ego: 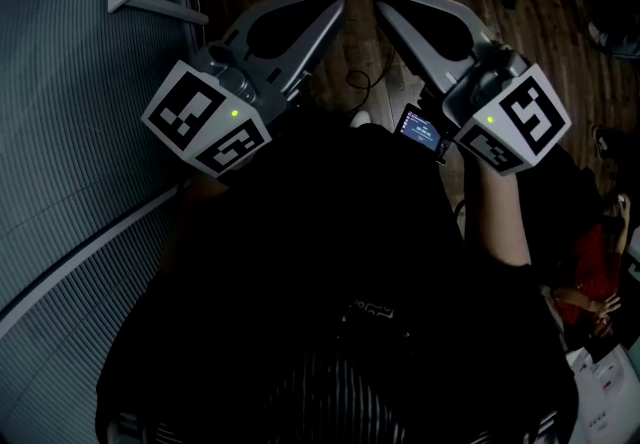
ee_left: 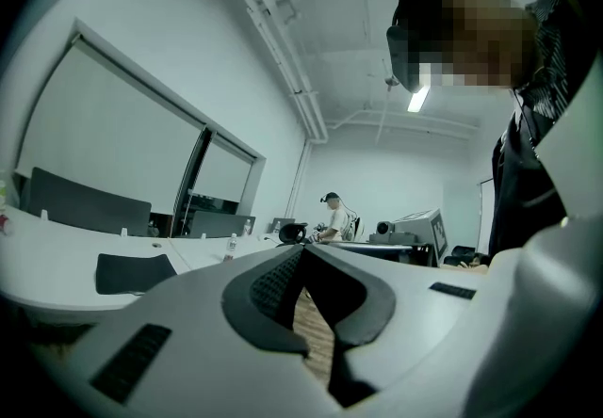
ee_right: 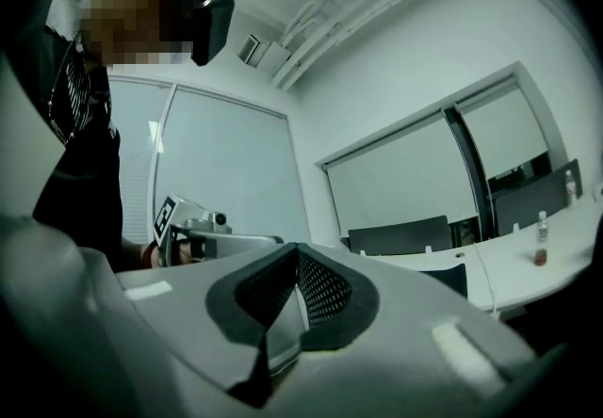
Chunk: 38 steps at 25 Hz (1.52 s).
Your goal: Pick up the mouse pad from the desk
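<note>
The mouse pad [ee_left: 132,272], taken to be the dark flat sheet, lies on the white desk [ee_left: 47,261], well apart from both grippers and not touched by either. The left gripper [ee_left: 301,254] and right gripper [ee_right: 294,251] are held level before the person's chest, tips near each other, each with its jaws pressed together on nothing. Judgement: this is a carrying posture ahead of the approach, and the jaws must part before any grasp.

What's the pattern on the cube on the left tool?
Black squares on white; the cube shows best in the head view.
</note>
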Motion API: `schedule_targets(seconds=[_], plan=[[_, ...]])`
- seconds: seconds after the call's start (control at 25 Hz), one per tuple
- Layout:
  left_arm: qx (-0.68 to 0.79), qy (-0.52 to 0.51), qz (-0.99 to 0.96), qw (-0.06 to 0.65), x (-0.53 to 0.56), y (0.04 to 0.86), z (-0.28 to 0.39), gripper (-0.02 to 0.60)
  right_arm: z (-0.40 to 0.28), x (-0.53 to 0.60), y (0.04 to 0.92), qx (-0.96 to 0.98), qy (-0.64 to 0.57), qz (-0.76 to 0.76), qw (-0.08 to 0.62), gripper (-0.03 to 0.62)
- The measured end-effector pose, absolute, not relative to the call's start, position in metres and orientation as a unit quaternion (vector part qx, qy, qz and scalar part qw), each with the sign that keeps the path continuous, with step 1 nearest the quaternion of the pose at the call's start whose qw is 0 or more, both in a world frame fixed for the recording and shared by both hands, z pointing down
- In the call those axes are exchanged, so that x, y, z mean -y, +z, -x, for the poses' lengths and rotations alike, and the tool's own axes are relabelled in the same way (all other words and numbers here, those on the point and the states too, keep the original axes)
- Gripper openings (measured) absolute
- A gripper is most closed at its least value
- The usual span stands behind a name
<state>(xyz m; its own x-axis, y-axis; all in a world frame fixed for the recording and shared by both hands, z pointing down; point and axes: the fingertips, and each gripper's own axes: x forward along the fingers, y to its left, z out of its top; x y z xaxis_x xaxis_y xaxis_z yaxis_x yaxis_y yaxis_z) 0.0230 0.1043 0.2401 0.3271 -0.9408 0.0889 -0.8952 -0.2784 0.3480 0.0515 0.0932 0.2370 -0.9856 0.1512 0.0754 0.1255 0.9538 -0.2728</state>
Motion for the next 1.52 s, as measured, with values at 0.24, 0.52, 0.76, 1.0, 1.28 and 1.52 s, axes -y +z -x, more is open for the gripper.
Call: schedule_targets(seconds=[0.24,0.52,0.76,1.0,1.28,1.52], plan=[[0.571,-0.066,-0.800,0.174,-0.104,0.246,-0.019,0.009,-0.047,-0.095,0.249,0.992,0.094,0.052,0.072,0.003],[0.524,-0.088,-0.833,0.156,-0.081,0.244,-0.025,0.009,-0.053,-0.098,0.255,0.992,0.029,0.031,0.115,0.003],[0.465,-0.094,-0.870,0.133,-0.059,0.234,-0.043,0.009,-0.066,-0.083,0.250,0.992,0.037,-0.026,0.121,0.003],[0.432,-0.087,-0.888,0.131,-0.056,0.233,-0.048,0.009,-0.072,-0.069,0.241,0.992,0.047,-0.066,0.101,0.003],[0.422,-0.086,-0.893,0.132,-0.055,0.232,-0.048,0.009,-0.071,-0.066,0.242,0.989,0.052,-0.082,0.107,0.003],[0.447,-0.096,-0.879,0.137,-0.056,0.230,-0.038,0.009,-0.063,-0.068,0.237,0.990,0.050,-0.056,0.118,0.003]])
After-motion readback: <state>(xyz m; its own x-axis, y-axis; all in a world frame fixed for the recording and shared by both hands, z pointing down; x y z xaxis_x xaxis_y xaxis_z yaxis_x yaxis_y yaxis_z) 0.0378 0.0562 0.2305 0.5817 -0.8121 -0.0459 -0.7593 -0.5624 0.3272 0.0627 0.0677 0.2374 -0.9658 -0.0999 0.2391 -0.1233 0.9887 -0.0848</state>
